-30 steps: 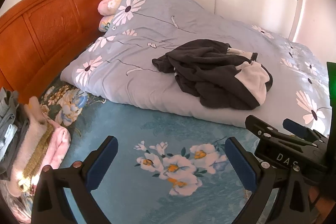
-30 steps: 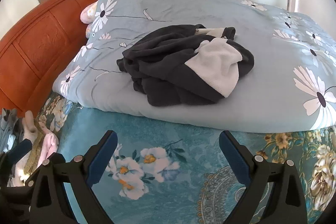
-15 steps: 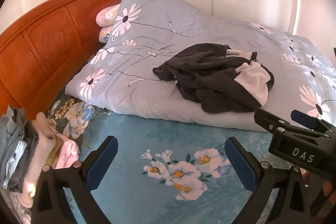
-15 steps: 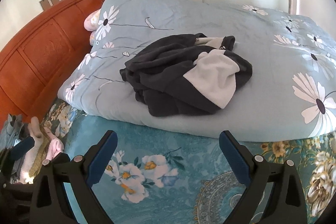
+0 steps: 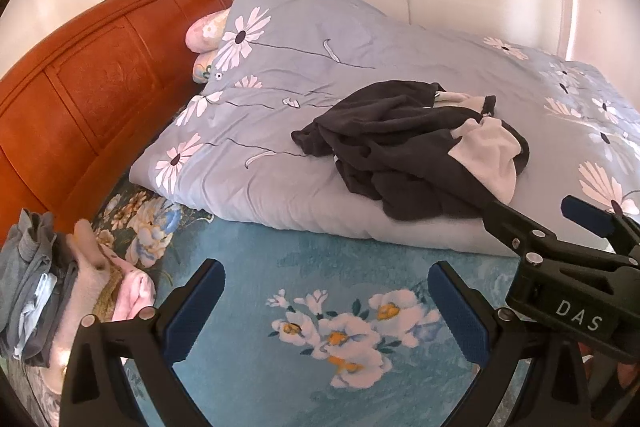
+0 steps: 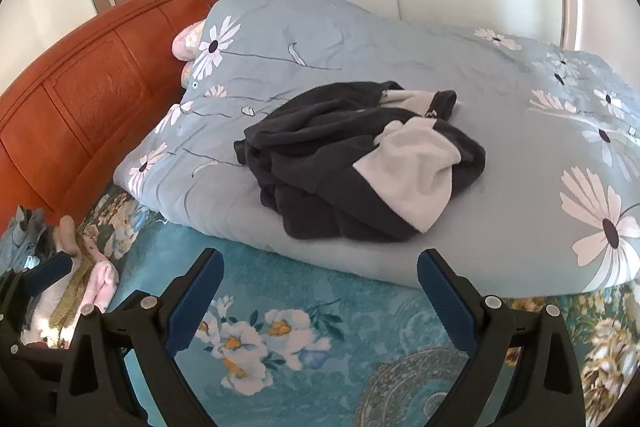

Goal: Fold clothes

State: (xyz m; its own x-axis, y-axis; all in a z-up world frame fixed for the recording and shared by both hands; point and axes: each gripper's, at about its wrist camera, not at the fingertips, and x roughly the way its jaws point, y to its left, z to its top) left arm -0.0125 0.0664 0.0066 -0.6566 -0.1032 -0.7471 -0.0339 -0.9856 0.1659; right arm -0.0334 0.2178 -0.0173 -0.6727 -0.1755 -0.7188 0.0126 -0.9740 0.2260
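Left gripper (image 5: 326, 303): I see jaws apart, empty
Right gripper (image 6: 320, 293): jaws apart, empty
Dark garment (image 6: 344, 163): crumpled on quilt (image 6: 520, 131), untouched

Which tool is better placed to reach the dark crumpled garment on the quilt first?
Probably the right tool: the dark garment lies straight ahead of it, while it sits off to the right of the left tool. Both are open.

fleecy dark garment (image 6: 344, 163); glossy wooden headboard (image 5: 80, 99).
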